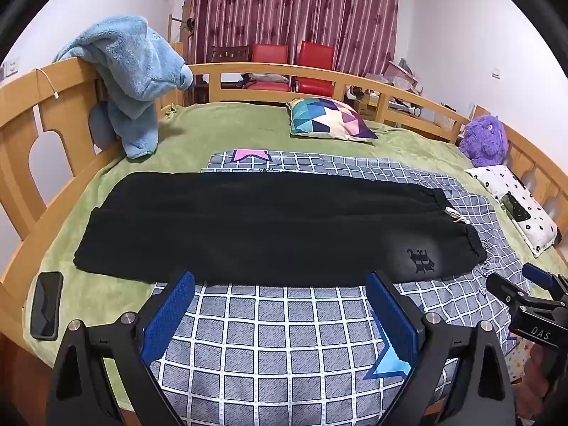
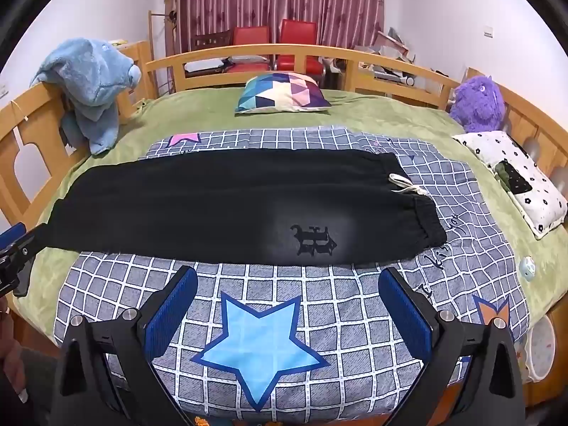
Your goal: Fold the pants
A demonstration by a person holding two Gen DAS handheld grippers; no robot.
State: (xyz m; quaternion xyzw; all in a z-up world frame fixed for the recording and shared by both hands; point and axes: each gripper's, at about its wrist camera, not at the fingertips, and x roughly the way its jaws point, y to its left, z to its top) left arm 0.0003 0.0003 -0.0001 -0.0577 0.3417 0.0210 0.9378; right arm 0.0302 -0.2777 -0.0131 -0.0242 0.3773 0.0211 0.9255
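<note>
Right now both tongs hang wide open and empty, tilted down at the bed. Just ahead of the left gripper point(image 1: 280, 314) and right gripper point(image 2: 289, 310) lie the black pants point(image 1: 269, 227), long axis crosswise to the fingers, waistband point(image 2: 420, 209) toward the right one, which is nearer it. They rest flat on a checked quilt point(image 2: 319, 319) over a green blanket point(image 1: 213, 131), wooden rails point(image 1: 269, 71) around.

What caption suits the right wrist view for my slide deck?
Open right gripper hovers over the checked quilt, short of the black pants laid flat across the bed.
</note>
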